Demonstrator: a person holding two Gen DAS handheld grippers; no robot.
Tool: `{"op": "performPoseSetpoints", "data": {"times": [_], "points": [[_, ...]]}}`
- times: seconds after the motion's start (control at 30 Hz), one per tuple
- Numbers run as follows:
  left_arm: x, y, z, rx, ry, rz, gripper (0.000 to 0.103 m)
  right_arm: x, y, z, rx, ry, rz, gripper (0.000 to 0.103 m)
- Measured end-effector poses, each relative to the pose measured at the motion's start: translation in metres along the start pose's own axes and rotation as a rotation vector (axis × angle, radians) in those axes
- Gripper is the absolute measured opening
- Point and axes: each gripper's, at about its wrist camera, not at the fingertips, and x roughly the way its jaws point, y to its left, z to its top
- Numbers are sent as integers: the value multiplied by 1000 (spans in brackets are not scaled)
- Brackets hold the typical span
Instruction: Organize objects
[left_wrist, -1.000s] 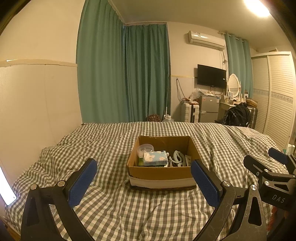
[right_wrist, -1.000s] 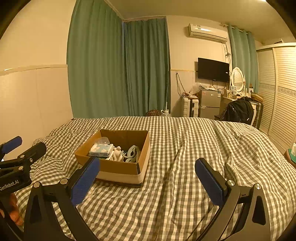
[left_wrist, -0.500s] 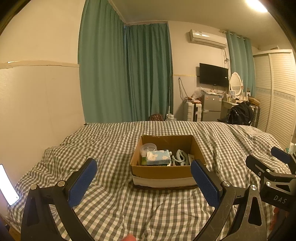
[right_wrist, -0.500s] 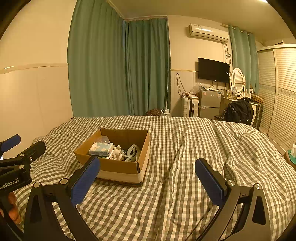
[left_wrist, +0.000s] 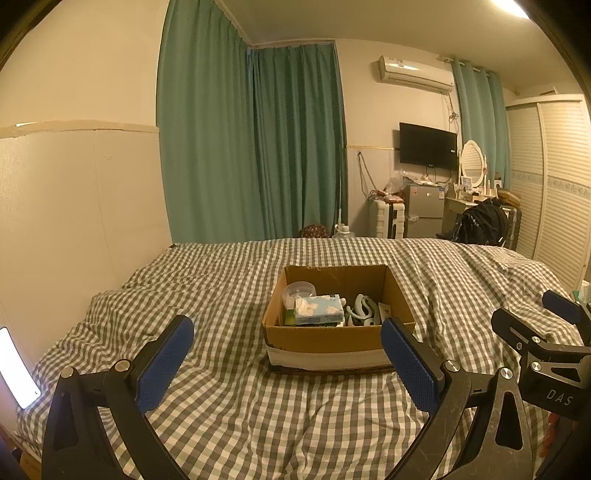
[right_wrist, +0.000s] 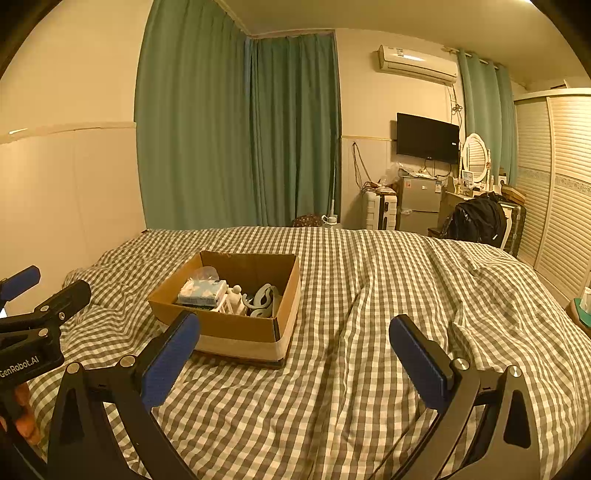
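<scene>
- Left gripper: jaws stand wide apart and hold nothing. It hovers above the checked duvet, aimed at the near wall of the cardboard box.
- Cardboard box: sits on the duvet near the middle of the bed, top open. Inside lie a clear round container, a blue tissue pack and grey curved items, packed close together.
- Right gripper: jaws also spread, nothing between them. It hovers to the right of the box, over bare duvet.
- Step in hand: no loose object shows on the duvet. This fits either items already gathered into the box or items awaiting removal for sorting; the views do not settle which.
- Next move: cannot be specified.
</scene>
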Motion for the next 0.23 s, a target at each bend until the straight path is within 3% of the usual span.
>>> {"op": "performPoseSetpoints", "data": {"times": [0.23], "points": [[0, 0, -2, 3, 2, -15, 103, 0, 1, -1, 1, 1, -1, 103]]}}
